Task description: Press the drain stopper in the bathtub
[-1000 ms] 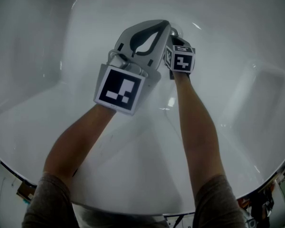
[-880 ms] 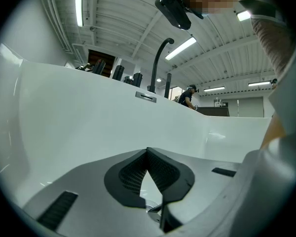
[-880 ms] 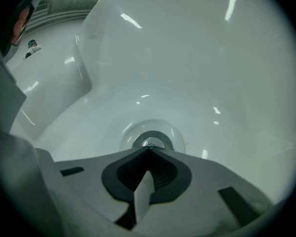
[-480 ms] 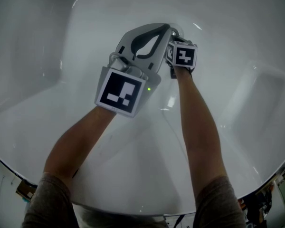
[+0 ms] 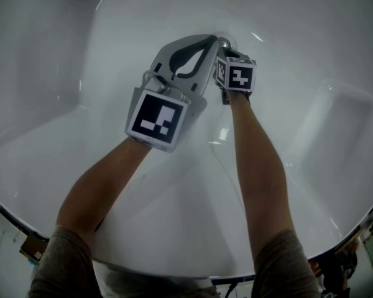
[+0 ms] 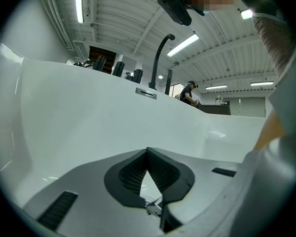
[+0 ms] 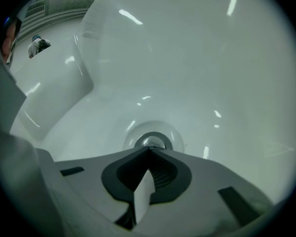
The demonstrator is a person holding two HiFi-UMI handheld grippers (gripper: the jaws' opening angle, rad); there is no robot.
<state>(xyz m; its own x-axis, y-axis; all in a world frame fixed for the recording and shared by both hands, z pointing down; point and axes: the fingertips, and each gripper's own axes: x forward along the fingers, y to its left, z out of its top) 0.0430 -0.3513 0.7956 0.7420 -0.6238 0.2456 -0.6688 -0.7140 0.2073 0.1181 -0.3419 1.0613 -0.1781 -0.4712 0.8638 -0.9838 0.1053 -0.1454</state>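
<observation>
Stopper (image 7: 150,141) sits just past the tips of the right claw (image 7: 148,151), which is closed and empty like the left claw (image 6: 147,151) beside it, so an off-centre push on the chrome dome could skid the tips onto the slick tub (image 7: 212,58).

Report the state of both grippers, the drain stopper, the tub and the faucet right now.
left gripper: shut, empty, facing the tub wall.
right gripper: shut, empty, tips at the stopper's near edge; contact cannot be told.
drain stopper: sitting in the drain; up or pressed down cannot be told.
bathtub: no water visible in it.
faucet: no water seen running.
</observation>
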